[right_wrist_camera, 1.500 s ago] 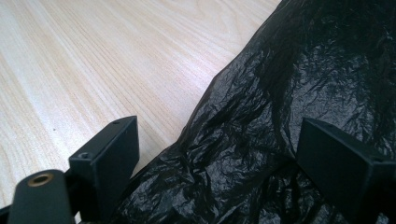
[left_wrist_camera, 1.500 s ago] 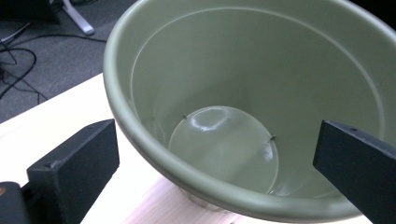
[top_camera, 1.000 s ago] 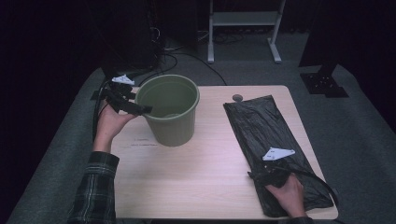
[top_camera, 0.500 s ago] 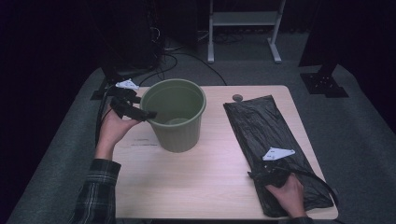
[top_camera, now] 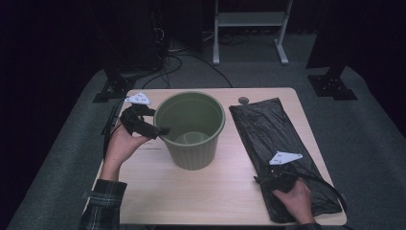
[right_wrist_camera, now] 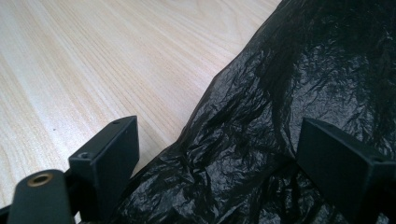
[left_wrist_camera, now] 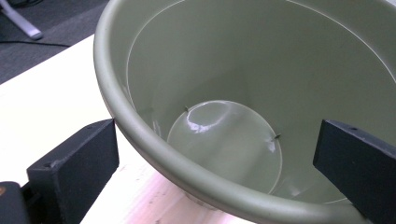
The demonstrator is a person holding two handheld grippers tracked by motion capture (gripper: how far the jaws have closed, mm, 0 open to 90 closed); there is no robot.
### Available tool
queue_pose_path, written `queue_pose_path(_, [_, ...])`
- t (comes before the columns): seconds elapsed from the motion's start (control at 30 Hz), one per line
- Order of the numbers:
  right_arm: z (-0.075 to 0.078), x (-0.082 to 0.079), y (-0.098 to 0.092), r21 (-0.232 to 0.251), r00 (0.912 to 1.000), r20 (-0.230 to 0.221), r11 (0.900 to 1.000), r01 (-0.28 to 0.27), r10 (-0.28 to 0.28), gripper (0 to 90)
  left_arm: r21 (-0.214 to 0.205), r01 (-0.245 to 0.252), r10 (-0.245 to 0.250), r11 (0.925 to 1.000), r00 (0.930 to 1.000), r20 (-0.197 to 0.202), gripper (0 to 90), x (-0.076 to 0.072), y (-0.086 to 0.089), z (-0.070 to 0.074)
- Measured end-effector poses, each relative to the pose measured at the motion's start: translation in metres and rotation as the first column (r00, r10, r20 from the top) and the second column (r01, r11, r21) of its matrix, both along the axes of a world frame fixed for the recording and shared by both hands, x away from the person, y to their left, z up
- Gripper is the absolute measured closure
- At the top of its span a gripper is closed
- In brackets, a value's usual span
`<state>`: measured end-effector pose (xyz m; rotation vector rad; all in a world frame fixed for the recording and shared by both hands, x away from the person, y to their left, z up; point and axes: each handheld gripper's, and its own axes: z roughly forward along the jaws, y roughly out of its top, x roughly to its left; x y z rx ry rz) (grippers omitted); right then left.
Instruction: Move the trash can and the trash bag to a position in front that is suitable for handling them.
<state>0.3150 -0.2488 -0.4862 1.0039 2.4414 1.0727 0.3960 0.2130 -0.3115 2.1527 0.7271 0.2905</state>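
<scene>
Left gripper (top_camera: 160, 130), jaws apart, straddles the green bucket (top_camera: 191, 129) rim; right gripper (top_camera: 268, 179), jaws apart, rests over the black bag (top_camera: 273, 134).

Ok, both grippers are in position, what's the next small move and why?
Probably close the left gripper on the bin rim: its open jaws straddle it, one inside, one outside. The right gripper hangs open over the black bag's edge.

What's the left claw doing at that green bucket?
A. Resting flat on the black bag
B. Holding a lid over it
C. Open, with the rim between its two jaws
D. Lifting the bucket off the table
C: the left claw is open, one jaw outside the green bucket and one inside, the rim passing between them, not clamped.
</scene>
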Motion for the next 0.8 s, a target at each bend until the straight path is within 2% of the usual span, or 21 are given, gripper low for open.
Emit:
queue_pose_path(0.23, [0.000,0.000,0.000,0.000,1.0000,0.000,1.0000,0.001,-0.001,11.9,0.013,0.036,-0.036,0.9993,0.9993,-0.007,0.0,-0.016,-0.009,0.001])
queue_pose_path(0.33, [0.000,0.000,0.000,0.000,1.0000,0.000,1.0000,0.001,-0.001,11.9,0.015,0.056,-0.056,0.9983,0.9984,-0.001,0.0,-0.027,-0.016,0.001])
queue_pose_path(0.53, [0.000,0.000,0.000,-0.001,1.0000,0.002,1.0000,0.000,0.000,11.9,-0.004,0.079,-0.079,0.9968,0.9968,0.006,0.0,-0.041,-0.022,0.000])
queue_pose_path(0.67, [0.000,0.000,0.000,-0.001,1.0000,0.003,1.0000,0.000,0.000,11.9,-0.016,0.097,-0.097,0.9952,0.9952,0.012,0.0,-0.048,-0.025,-0.002])
queue_pose_path(0.8, [0.000,0.000,0.000,-0.001,1.0000,0.003,1.0000,0.001,-0.001,11.9,-0.012,0.101,-0.101,0.9948,0.9948,0.016,0.0,-0.049,-0.026,-0.001])
